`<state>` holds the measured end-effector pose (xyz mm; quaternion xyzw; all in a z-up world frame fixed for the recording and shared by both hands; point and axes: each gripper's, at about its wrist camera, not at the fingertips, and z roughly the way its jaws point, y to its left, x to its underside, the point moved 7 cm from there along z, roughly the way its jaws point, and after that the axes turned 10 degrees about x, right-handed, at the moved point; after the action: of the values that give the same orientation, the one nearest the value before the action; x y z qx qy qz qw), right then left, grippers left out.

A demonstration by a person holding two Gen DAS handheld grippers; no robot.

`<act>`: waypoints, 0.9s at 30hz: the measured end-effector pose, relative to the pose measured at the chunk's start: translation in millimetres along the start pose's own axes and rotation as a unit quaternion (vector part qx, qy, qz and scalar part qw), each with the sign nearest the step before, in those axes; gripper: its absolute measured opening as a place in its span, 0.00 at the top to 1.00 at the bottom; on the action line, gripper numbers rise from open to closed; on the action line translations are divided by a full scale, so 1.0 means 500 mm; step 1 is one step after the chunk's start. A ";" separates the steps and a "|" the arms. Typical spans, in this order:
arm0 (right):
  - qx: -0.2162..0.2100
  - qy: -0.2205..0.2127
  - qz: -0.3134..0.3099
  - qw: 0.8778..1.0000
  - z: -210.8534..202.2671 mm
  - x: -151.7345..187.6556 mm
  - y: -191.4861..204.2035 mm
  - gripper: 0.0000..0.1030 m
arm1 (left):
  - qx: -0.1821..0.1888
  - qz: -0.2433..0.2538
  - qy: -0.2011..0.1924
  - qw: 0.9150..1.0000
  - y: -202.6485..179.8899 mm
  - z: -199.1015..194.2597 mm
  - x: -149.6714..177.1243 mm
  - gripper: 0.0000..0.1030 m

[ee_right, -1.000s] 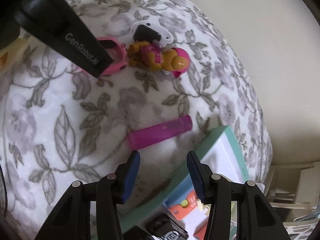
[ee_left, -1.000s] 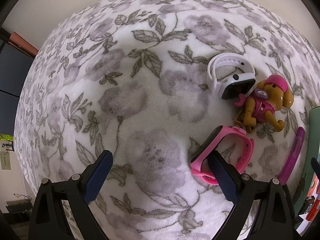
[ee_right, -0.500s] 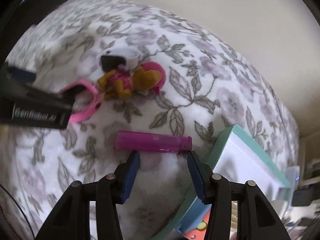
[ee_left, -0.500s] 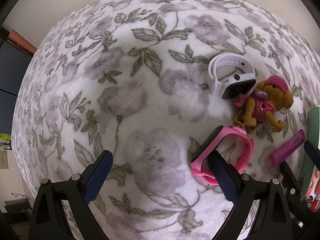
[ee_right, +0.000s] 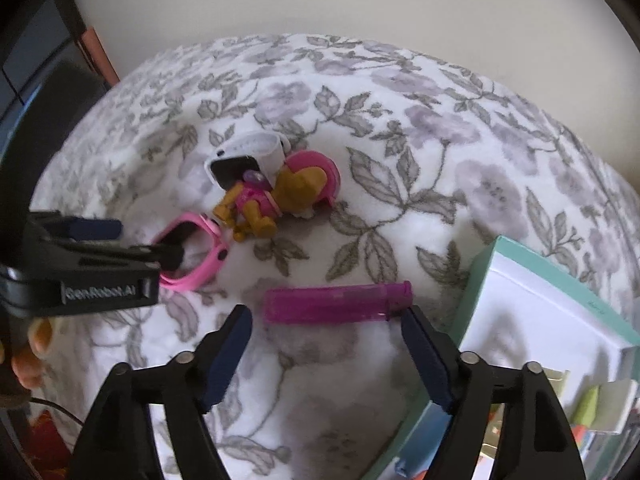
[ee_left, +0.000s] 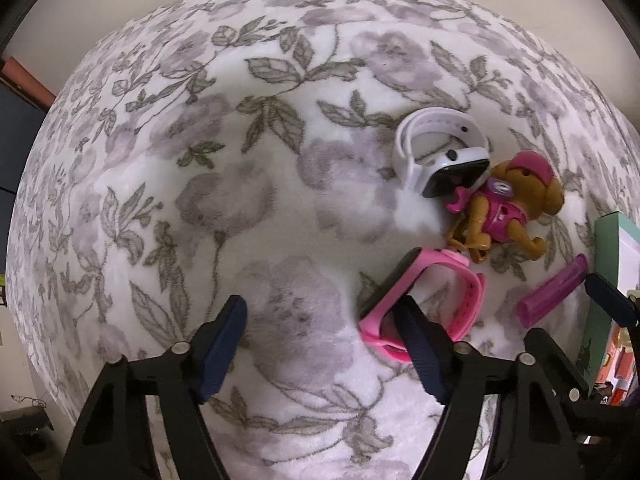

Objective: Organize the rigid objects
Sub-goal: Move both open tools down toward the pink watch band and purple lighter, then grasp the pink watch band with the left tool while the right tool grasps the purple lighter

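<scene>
A pink watch (ee_left: 460,300) lies on the floral blanket (ee_left: 240,200). My left gripper (ee_left: 320,344) points down over it, jaws closing. Its right finger (ee_left: 416,344) sits inside the band loop, and the watch's dark face lies between the fingers with no pad pressing on it. The right wrist view shows the same pink watch (ee_right: 196,252) and left gripper (ee_right: 146,240). A purple tube (ee_right: 336,304) lies crosswise just beyond my right gripper (ee_right: 326,340), whose jaws are opening with nothing between them. A white watch (ee_left: 436,152) and a brown toy dog (ee_left: 504,208) lie together behind.
A teal-edged white box (ee_right: 540,304) stands right of the tube, close to my right gripper's right finger, with colourful packets below it. The blanket's left half (ee_left: 180,160) carries nothing. A pale wall (ee_right: 360,0) rises behind. A person's fingers (ee_right: 36,344) hold the left gripper.
The left jaws have narrowed around the pink watch's face side. The right jaws have widened, and that gripper rolled and shifted so the purple tube now lies level across its front.
</scene>
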<state>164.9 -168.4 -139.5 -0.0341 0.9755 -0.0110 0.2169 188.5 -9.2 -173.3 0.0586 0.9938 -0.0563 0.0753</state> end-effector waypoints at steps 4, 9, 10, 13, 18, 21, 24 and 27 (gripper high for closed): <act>0.006 0.000 -0.004 1.000 0.004 -0.001 0.004 0.17 | 0.011 0.003 0.001 1.000 -0.008 -0.001 -0.001 0.34; 0.017 -0.007 -0.022 1.000 0.004 0.000 0.007 0.14 | 0.013 0.002 0.002 1.000 -0.012 -0.002 -0.002 0.34; 0.023 -0.012 -0.026 0.999 0.000 -0.002 0.005 0.14 | 0.014 0.002 0.002 1.000 -0.011 -0.001 -0.003 0.34; 0.027 -0.024 -0.023 0.999 -0.010 -0.009 -0.007 0.08 | 0.016 0.000 0.003 1.000 -0.010 0.000 -0.002 0.34; 0.020 -0.025 -0.023 0.999 -0.005 -0.013 -0.005 0.06 | 0.014 0.003 0.003 1.000 -0.002 0.003 -0.001 0.34; 0.023 -0.022 -0.033 0.999 0.006 -0.013 0.005 0.06 | 0.014 0.004 0.003 1.000 -0.002 0.003 -0.001 0.34; 0.027 -0.015 -0.041 0.999 0.016 -0.011 0.013 0.06 | 0.012 0.007 0.002 1.000 -0.004 0.003 -0.003 0.35; 0.033 -0.007 -0.051 0.998 0.027 -0.003 0.020 0.06 | 0.009 0.012 0.001 1.000 -0.009 0.002 -0.003 0.36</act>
<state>171.3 -158.3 -151.5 -0.0766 0.9700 -0.0542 0.2241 189.7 -14.0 -173.5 0.0708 0.9926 -0.0646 0.0745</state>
